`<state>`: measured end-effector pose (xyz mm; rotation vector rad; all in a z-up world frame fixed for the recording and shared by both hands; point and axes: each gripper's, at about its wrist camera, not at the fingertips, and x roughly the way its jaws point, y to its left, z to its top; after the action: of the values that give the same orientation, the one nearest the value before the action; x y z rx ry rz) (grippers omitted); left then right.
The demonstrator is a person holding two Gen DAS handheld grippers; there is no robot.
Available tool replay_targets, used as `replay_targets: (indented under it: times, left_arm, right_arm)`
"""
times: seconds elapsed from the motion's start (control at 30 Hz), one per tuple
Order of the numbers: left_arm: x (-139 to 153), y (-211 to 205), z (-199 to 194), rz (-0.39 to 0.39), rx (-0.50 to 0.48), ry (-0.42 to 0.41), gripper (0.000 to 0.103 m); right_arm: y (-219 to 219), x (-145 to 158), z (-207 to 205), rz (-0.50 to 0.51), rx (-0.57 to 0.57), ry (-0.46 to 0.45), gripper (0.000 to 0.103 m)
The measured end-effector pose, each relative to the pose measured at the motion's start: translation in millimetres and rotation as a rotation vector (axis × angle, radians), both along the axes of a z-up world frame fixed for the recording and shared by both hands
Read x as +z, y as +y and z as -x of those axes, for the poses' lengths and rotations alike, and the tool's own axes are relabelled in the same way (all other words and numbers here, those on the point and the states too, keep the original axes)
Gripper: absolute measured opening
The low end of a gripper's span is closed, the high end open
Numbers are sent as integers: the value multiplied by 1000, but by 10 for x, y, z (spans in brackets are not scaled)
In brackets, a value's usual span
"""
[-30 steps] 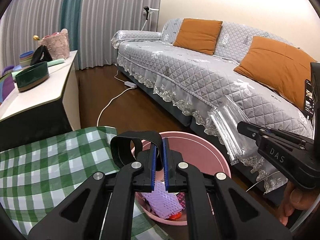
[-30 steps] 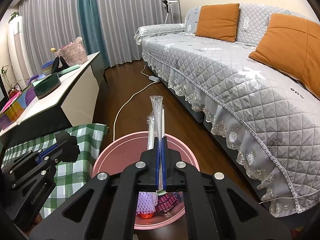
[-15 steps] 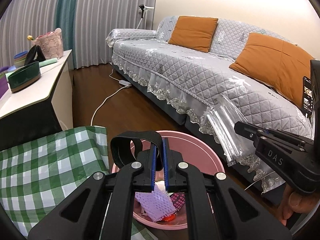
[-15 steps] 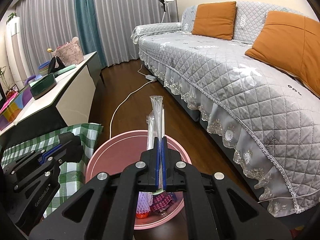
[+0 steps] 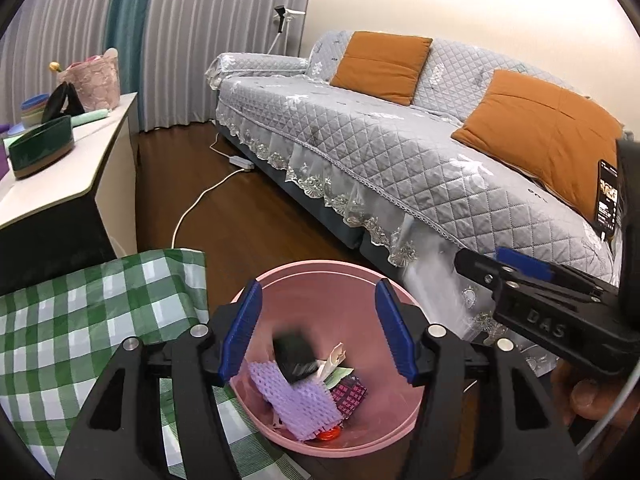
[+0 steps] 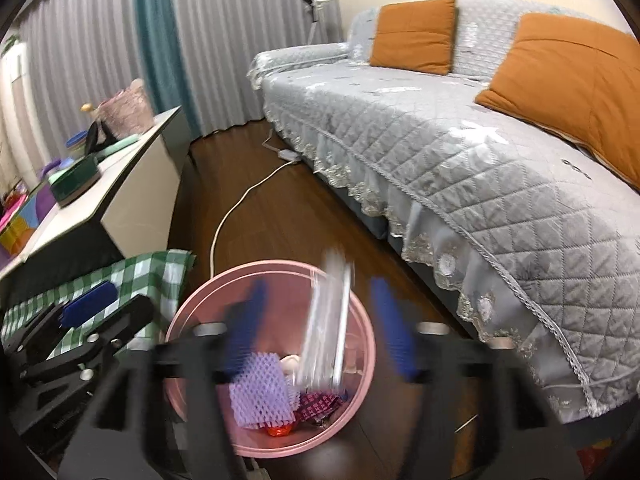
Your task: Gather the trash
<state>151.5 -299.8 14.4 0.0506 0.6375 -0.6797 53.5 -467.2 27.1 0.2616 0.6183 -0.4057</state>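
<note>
A pink bin (image 5: 400, 432) (image 6: 192, 316) stands on the wood floor between the sofa and a checked cloth. It holds a purple foam net (image 5: 296, 404) (image 6: 260, 396), a patterned wrapper (image 5: 349, 393) and other scraps. My left gripper (image 5: 318, 332) is open above the bin; a blurred black band (image 5: 294, 356) is falling free below it. My right gripper (image 6: 320, 332) is open over the bin, and a clear plastic bag (image 6: 326, 324) drops between its fingers. The right gripper also shows in the left wrist view (image 5: 520, 280), the left gripper in the right wrist view (image 6: 88, 312).
A grey quilted sofa (image 5: 400, 148) with orange cushions (image 5: 380, 66) runs along the right. A green checked cloth (image 5: 80, 320) lies left of the bin. A white side table (image 5: 64, 184) carries a green box and baskets. A white cable (image 5: 200, 200) crosses the floor.
Both grippers opened. The left let go of the black band and the right let go of the clear plastic bag; both items are falling into the pink bin.
</note>
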Motion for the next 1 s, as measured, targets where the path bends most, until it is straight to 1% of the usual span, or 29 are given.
replay_targets:
  times: [0.1, 0.13, 0.17, 0.2, 0.23, 0.3, 0.37, 0.43, 0.57, 0.7, 0.9, 1.0]
  left_arm:
    - [39, 34, 13, -1, 8, -7, 59]
    - [52, 43, 23, -2, 8, -10, 60]
    - [71, 57, 37, -5, 11, -15, 63]
    - [97, 74, 50, -6, 14, -20, 65]
    - [117, 94, 63, -6, 18, -24, 71]
    - [182, 152, 97, -6, 28, -41, 77]
    - [271, 233, 131, -6, 42, -56, 84]
    - [370, 321, 165, -1, 65, -70, 90]
    - [573, 533, 261, 9, 117, -98, 95]
    - [811, 814, 374, 26, 171, -133, 95]
    - [1240, 1311, 586, 73, 270, -179, 95]
    - [1428, 1461, 684, 91, 310, -177, 95]
  right_arm:
    - [-19, 29, 18, -7, -10, -5, 71]
    - [-18, 45, 27, -4, -16, -6, 78]
    - [-16, 57, 36, -4, -22, -8, 84]
    - [-15, 71, 47, -5, -28, -12, 86]
    - [-6, 97, 61, -5, -32, -16, 87]
    - [20, 149, 82, 1, -32, -21, 90]
    - [66, 245, 120, 14, -33, -34, 97]
    - [103, 333, 154, 19, -32, -48, 98]
    - [235, 558, 214, 21, -21, -65, 98]
    - [402, 806, 305, 19, -3, -85, 98]
    - [736, 1177, 580, 54, 41, -135, 98]
    - [875, 1302, 748, 72, 62, -152, 98]
